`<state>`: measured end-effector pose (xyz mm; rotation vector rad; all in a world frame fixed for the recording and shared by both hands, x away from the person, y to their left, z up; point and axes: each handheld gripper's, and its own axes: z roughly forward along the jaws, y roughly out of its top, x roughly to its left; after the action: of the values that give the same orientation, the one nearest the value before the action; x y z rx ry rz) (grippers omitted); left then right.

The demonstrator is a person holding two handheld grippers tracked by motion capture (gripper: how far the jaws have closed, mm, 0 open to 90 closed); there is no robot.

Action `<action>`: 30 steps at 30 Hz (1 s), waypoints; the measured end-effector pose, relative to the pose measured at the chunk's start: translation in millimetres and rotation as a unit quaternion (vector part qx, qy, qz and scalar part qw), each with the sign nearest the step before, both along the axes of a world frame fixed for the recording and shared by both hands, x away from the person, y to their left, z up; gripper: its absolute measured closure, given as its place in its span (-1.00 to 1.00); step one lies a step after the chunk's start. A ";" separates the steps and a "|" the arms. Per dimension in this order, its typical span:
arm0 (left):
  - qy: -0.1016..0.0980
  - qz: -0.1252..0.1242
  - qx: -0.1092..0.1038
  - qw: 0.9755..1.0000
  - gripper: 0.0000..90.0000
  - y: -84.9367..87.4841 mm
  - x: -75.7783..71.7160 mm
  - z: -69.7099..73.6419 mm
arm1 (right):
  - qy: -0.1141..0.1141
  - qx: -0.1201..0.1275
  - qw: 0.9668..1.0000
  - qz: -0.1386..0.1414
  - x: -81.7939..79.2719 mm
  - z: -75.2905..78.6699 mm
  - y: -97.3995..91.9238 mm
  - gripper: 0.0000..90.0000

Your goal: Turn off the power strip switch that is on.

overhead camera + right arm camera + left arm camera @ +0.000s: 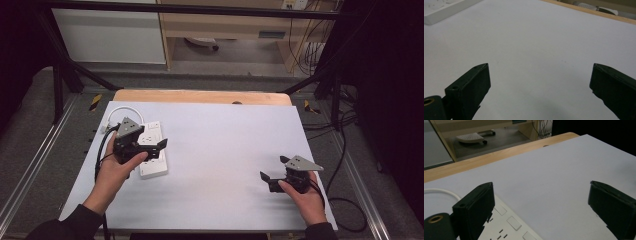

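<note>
A white power strip [151, 150] is seen lying flat at the left of the pale table cover [225, 165], its long axis running away from the person, its white cord [120, 111] looped at the far end. The left gripper [150, 145] is held over the strip, jaws spread wide, nothing gripped. The right gripper [272, 169], well apart at the right, is likewise spread and empty.

A white power strip [152, 150] is lying flat at the left of my counter [225, 165], sockets facing up, its white cable [120, 111] curling off behind it.
</note>
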<state>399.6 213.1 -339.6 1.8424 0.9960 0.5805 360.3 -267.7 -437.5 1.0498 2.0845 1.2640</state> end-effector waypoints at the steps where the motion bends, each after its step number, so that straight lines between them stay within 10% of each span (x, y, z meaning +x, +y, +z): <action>1: 0.001 0.000 0.000 1.000 -0.85 0.1 1.1 -0.2 | 0.000 0.000 1.000 0.000 0.0 0.1 -0.1 -0.91; 30: 0.025 0.022 0.004 0.999 -0.78 3.2 26.7 -10.0 | 0.000 0.001 1.000 0.002 -0.6 0.6 0.2 -0.91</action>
<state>426.2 216.2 -349.5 1.8530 1.0713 0.5687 359.6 -267.5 -436.9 1.0465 2.0869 1.2676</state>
